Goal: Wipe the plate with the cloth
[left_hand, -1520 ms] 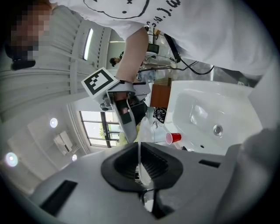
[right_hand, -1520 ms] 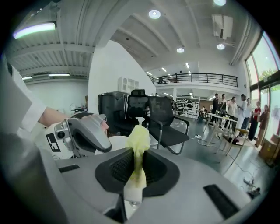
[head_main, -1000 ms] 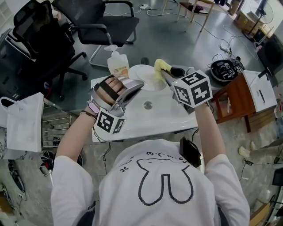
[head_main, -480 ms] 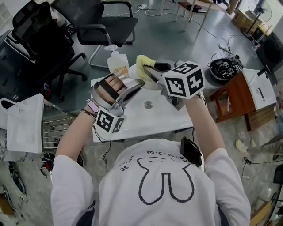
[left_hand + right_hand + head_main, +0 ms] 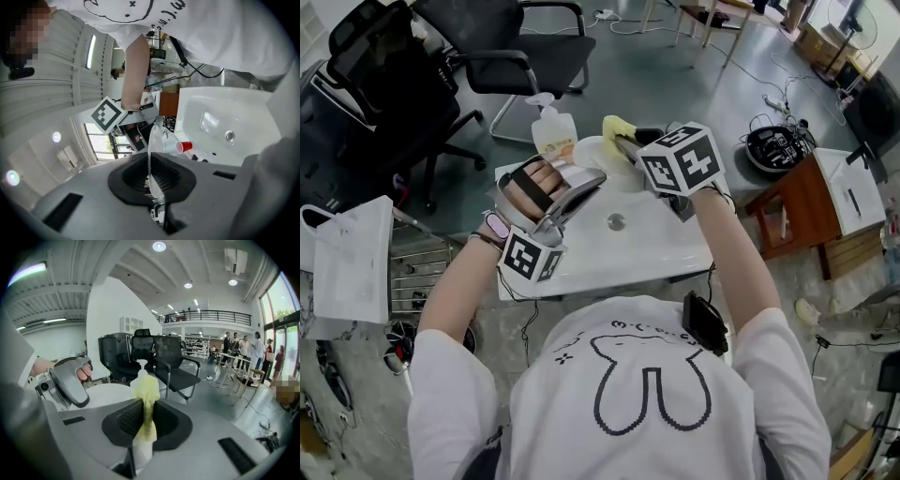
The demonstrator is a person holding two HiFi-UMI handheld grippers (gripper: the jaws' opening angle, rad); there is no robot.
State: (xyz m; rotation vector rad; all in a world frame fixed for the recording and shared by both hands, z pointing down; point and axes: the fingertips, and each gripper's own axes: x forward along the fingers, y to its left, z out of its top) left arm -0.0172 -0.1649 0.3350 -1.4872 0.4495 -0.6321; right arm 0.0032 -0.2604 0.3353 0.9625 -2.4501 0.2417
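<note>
The plate (image 5: 596, 150) is a plain white one, held up over the far left part of the white sink (image 5: 656, 246) and not resting on anything. Its near rim sits between the jaws of the left gripper (image 5: 589, 178), which are pressed together on it; in the left gripper view the plate (image 5: 153, 161) shows edge-on as a thin white line running straight through the pads.

The yellow cloth (image 5: 617, 126) is bunched at the plate's far right edge, pinched in the closed jaws of the right gripper (image 5: 625, 143). In the right gripper view the cloth (image 5: 146, 397) stands up from the pads, with the plate's pale face (image 5: 108, 393) just to its left. Whether the cloth presses on the plate at this instant cannot be told from any view.

Judged from this, both pickups are done and the wiping itself is the step in hand. The plate shows no marks or wet patches, so how much of its face has been covered is unclear. Wiping across the rest of the face and setting the plate down seem to be left.

A soap bottle (image 5: 553, 133) stands just left of the plate, and black office chairs (image 5: 511, 47) are on the floor beyond.
</note>
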